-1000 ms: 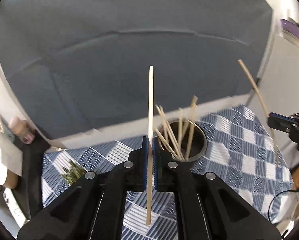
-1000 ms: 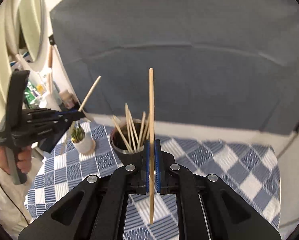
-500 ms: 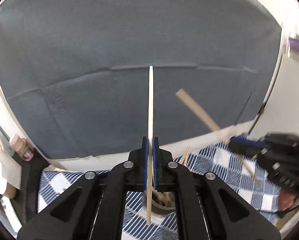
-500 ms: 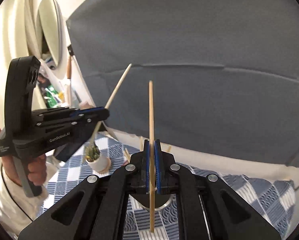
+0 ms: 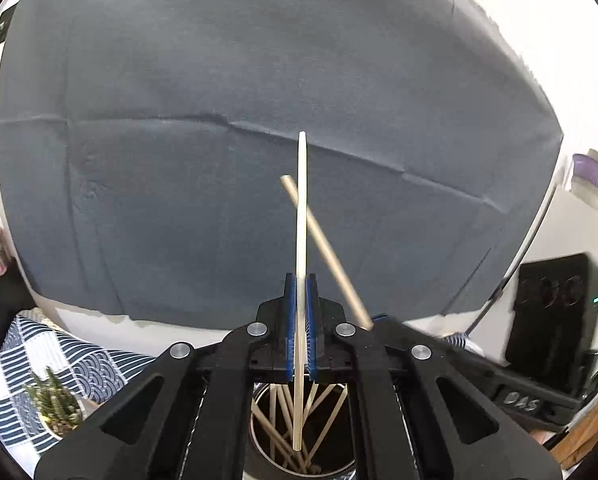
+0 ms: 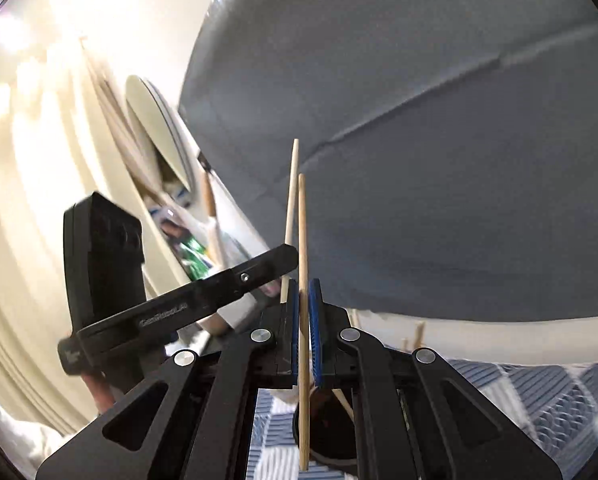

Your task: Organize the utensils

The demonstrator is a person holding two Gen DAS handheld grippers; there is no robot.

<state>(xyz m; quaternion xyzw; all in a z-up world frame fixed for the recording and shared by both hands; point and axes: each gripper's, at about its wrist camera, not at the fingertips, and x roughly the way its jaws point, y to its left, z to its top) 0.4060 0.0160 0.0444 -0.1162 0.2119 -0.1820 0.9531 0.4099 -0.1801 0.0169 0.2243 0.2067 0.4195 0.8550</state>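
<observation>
My left gripper (image 5: 300,284) is shut on a pale wooden chopstick (image 5: 301,208) held upright, its lower end over the mouth of a round metal holder (image 5: 267,460) that holds several chopsticks. My right gripper (image 6: 304,288) is shut on another chopstick (image 6: 302,240), also upright, its lower end above the same holder (image 6: 331,432). The two grippers are close together over the holder. The right gripper's chopstick (image 5: 323,248) slants across the left wrist view. The left gripper (image 6: 287,256) and its chopstick (image 6: 291,192) show in the right wrist view.
A blue and white checked cloth (image 5: 39,356) covers the table. A small potted plant (image 5: 55,404) stands left of the holder. A grey backdrop (image 5: 259,100) hangs behind. A black device (image 5: 555,312) stands at the right. A round mirror (image 6: 155,128) hangs at the left.
Both grippers have moved in over the holder and come close together. The holder now lies directly below each gripper's chopstick, and the views have tilted upward.
</observation>
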